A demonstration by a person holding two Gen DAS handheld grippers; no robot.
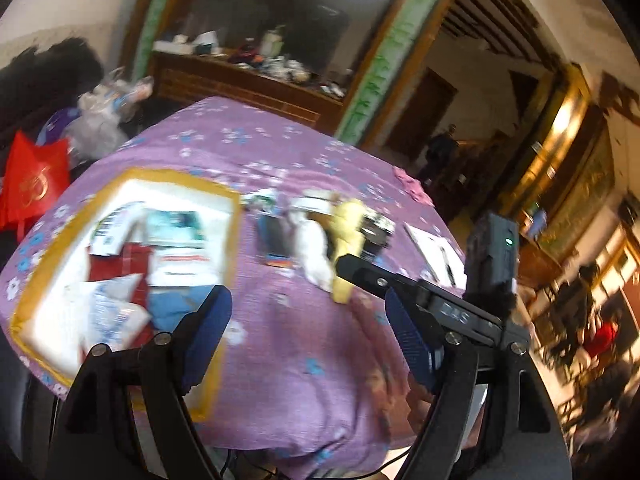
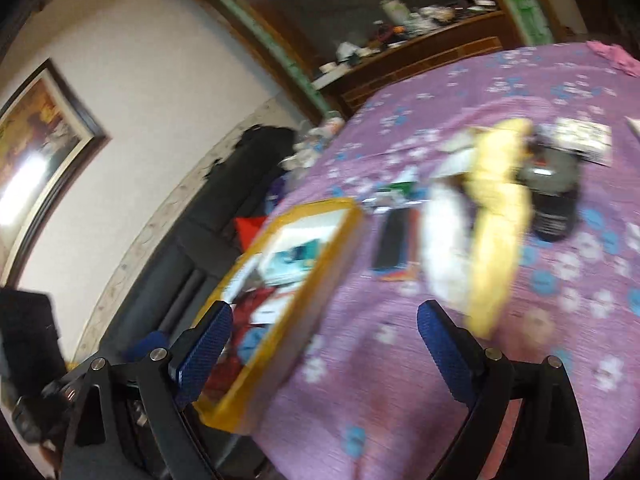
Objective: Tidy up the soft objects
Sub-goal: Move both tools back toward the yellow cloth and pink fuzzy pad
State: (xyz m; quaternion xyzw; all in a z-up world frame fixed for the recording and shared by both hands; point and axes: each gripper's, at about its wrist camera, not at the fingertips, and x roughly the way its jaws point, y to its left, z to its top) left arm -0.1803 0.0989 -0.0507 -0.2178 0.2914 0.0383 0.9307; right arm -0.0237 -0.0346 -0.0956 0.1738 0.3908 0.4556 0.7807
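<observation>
Round bench (image 1: pixel 304 360) under a purple flowered cloth (image 2: pixel 460 360), filling the space ahead of both tools. Behind it, a dark wooden sideboard (image 1: pixel 240 80) loaded with clutter beneath a large framed mirror (image 1: pixel 272 12); a framed picture (image 2: pixel 44 128) on the white wall off to the left of the right tool. Near rim of the bench just below both tools, far rim curving away toward the sideboard. Bare cloth directly ahead of the left tool (image 1: pixel 308 336) and ahead of the right tool (image 2: pixel 324 348), enough open room between box and toys.

Left tool spread wide, gripping nothing. Right tool likewise spread wide and holding nothing.

Ahead and left of each tool: a shallow box with a yellow rim (image 1: pixel 132 178) (image 2: pixel 320 276), holding packets and papers, blurred. Ahead and right: a white soft toy (image 1: pixel 314 252) (image 2: pixel 444 248) lying touching a yellow soft toy (image 1: pixel 348 236) (image 2: pixel 500 208). Between box and toys, a dark flat phone-like thing (image 1: pixel 274 236) (image 2: pixel 392 244). Beyond the yellow toy, a dark jar (image 2: pixel 554 196). Pink cloth (image 1: pixel 412 186) at the far right rim. Red bag (image 1: pixel 34 184) and plastic bags (image 1: pixel 104 116) off the bench to the far left.
</observation>
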